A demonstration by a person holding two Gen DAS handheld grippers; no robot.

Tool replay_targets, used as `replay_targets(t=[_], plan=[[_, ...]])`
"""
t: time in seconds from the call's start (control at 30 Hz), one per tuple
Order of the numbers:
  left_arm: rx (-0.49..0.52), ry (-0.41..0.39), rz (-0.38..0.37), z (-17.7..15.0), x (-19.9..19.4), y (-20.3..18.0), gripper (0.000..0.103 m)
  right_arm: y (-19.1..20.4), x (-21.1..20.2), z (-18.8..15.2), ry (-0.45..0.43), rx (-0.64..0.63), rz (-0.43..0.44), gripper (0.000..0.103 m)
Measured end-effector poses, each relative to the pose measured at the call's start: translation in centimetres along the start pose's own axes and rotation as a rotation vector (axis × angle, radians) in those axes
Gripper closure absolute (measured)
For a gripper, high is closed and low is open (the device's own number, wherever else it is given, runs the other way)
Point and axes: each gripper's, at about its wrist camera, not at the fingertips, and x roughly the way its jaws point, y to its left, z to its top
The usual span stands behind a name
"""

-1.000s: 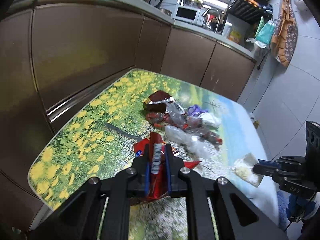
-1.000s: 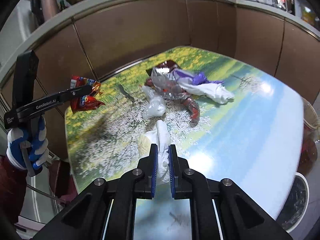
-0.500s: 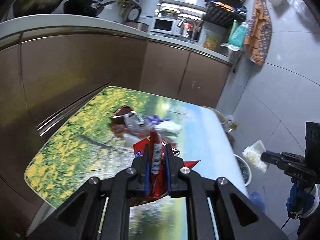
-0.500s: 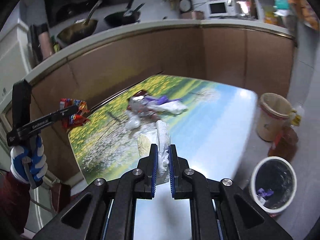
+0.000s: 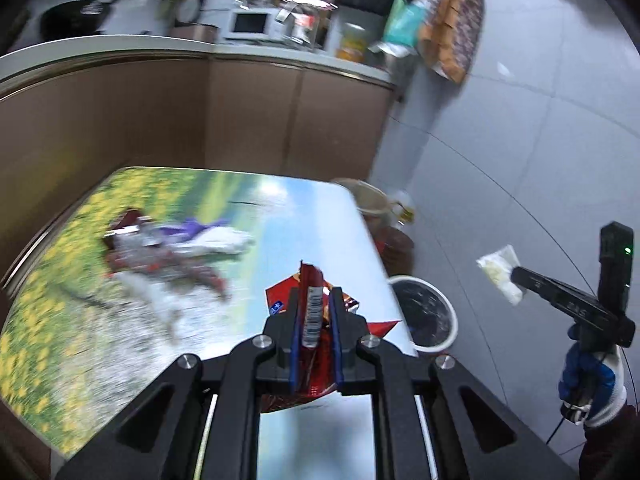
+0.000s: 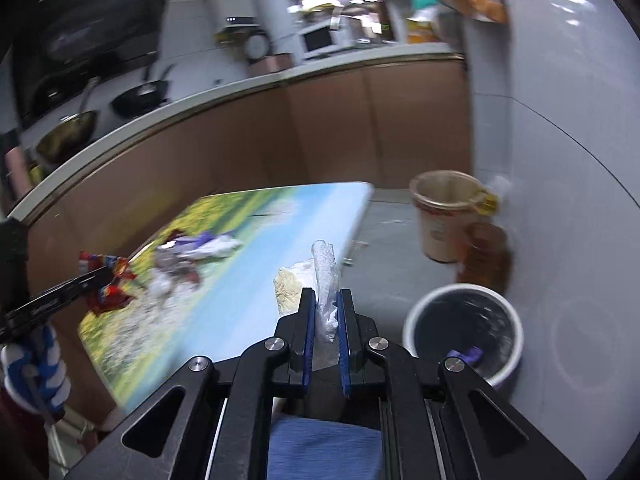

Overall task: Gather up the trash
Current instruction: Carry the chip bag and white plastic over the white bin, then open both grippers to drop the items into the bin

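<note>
My left gripper (image 5: pixel 314 300) is shut on a red snack wrapper (image 5: pixel 311 308) and holds it in the air above the table's right end. My right gripper (image 6: pixel 325 304) is shut on a white plastic bag (image 6: pixel 326 280) with pale crumbs in it, held in the air just off the table's right edge. A white trash bin with a black liner (image 6: pixel 464 330) stands on the floor to the right of that gripper; it also shows in the left wrist view (image 5: pixel 426 314). A pile of wrappers and bags (image 5: pixel 168 250) lies on the table.
The table (image 5: pixel 100 320) has a flower-meadow print and stands against brown kitchen cabinets (image 5: pixel 248 116). A beige bucket (image 6: pixel 444 212) and a brown bottle (image 6: pixel 486 254) stand on the floor behind the bin. The grey tiled wall (image 6: pixel 560 160) is at the right.
Both grippers have lifted and swung to the right with their trash, away from the pile. The trash bin has come into view beside the right gripper.
</note>
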Motion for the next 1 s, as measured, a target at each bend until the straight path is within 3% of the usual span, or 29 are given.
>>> replay_targets(t=[0.33,0.67,0.87,1.0], plan=[[0.189,0.181,-0.118,3.7,13.8,-11.4,0.091,-9.2,5.1,-0.8,0.054,0.152,-0.179,0.092],[0.281,0.334,-0.134,4.6,28.3,-20.3,0.089,-18.1,13.0,-2.0,0.125,0.288,-0.278,0.092],[0.267,0.400,-0.107,3.6,34.8,-22.3,0.088,-22.0,17.0,-2.8,0.165,0.323,-0.312,0.090],[0.245,0.413,-0.105,3.1,37.2,-22.9,0.064,-23.4,19.5,-3.6,0.200,0.331,-0.331,0.088]])
